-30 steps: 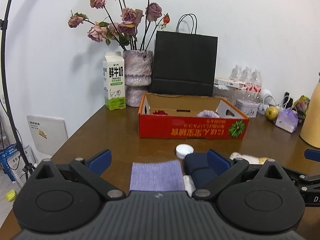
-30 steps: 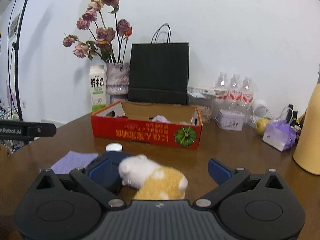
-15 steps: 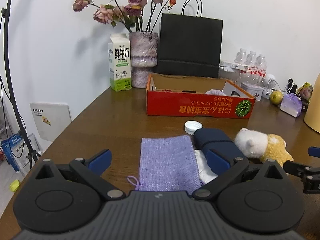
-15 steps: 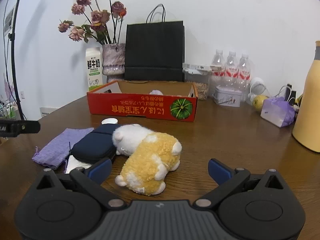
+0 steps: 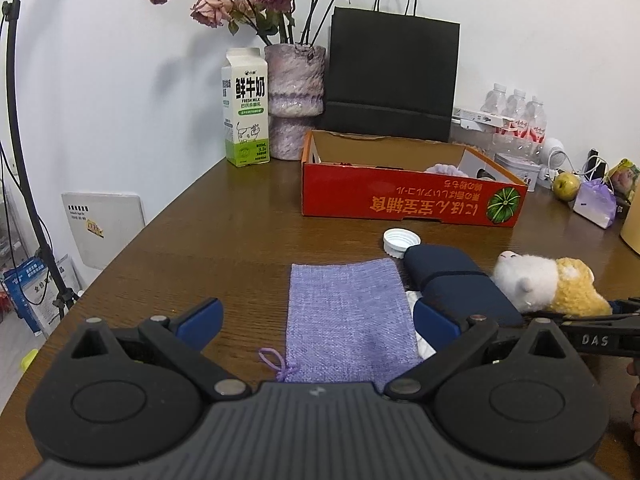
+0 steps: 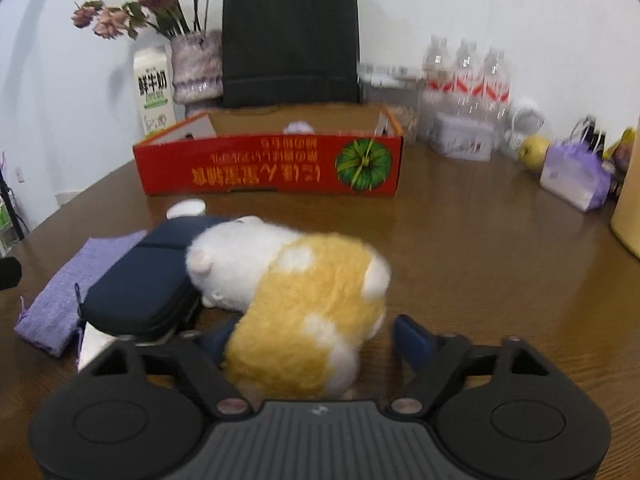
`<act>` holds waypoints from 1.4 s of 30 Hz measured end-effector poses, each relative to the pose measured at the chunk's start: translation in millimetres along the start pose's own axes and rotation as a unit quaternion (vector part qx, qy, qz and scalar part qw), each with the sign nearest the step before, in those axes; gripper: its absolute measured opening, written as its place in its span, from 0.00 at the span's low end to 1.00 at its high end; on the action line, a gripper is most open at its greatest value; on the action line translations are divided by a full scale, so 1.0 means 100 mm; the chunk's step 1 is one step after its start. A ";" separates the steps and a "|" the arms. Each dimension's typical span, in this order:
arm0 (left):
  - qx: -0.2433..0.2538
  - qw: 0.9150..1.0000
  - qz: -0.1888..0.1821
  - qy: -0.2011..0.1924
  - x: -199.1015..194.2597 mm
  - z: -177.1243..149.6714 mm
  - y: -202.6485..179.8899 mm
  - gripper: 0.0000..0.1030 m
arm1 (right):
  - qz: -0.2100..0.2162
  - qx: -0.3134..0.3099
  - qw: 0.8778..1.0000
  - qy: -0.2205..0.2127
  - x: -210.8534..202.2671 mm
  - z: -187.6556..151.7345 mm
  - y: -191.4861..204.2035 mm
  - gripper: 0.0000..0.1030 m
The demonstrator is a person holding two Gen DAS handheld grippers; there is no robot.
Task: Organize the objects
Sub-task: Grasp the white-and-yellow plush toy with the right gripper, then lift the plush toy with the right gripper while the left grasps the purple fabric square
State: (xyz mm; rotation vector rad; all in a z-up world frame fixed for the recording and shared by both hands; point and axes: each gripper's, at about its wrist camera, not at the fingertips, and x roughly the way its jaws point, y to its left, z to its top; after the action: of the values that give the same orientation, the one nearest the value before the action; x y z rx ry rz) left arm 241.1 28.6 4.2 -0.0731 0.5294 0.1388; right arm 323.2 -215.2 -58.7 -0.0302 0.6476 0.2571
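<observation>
A white and yellow plush hamster [image 6: 304,292] lies on the wooden table, its head against a navy zip case [image 6: 148,280]. My right gripper [image 6: 314,336] straddles the plush's rear with its jaws closing. A small gap still shows at the right fingertip [image 6: 408,332]. A flat purple pouch [image 5: 348,320] lies between the fingers of my open left gripper [image 5: 316,320], which holds nothing. Past it are the navy case [image 5: 456,280], the plush [image 5: 548,284], a white bottle cap [image 5: 401,240] and the open red cardboard box [image 5: 412,196]. The right gripper [image 5: 592,336] shows at the edge of the left wrist view.
Behind the box stand a milk carton [image 5: 245,112], a vase of dried roses [image 5: 294,100] and a black paper bag [image 5: 394,80]. Water bottles [image 6: 466,68], a tin [image 6: 462,142], an apple [image 6: 534,150] and a purple bag [image 6: 572,178] sit back right. The table edge [image 5: 132,240] runs along the left.
My right gripper moved forward and down over the plush, and its jaws narrowed around it. My left gripper sank a little, so more of the purple pouch now shows between its fingers.
</observation>
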 end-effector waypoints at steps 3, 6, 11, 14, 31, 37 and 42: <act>-0.005 1.000 -0.004 0.006 0.04 0.00 0.01 1.00 | 0.004 0.008 1.000 -0.003 -0.01 -0.01 -0.02 0.60; -0.005 1.000 -0.006 0.012 0.08 -0.01 0.01 1.00 | 0.010 0.026 0.999 -0.017 -0.06 -0.02 -0.08 0.47; 0.001 0.999 -0.016 0.042 0.27 0.05 -0.01 1.00 | -0.009 0.039 0.997 -0.068 -0.28 -0.09 -0.16 0.46; -0.007 0.998 -0.028 0.057 0.39 0.09 -0.03 1.00 | -0.015 0.033 0.996 -0.082 -0.35 -0.09 -0.18 0.46; 0.026 0.997 -0.030 0.071 0.76 -0.04 -0.19 0.89 | -0.012 0.015 0.996 -0.084 -0.36 -0.08 -0.11 0.46; 0.030 0.997 -0.054 0.056 0.66 -0.08 -0.22 0.60 | -0.011 0.018 0.996 -0.084 -0.36 -0.09 -0.12 0.46; -0.007 0.996 -0.069 0.056 0.62 -0.07 -0.07 0.51 | -0.008 0.026 0.996 -0.080 -0.34 -0.08 -0.15 0.46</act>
State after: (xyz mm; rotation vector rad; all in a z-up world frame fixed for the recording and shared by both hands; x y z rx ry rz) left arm 291.5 27.5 -33.5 -0.1316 0.6327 0.0033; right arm 295.9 -238.1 -44.9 0.0349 0.4946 0.2239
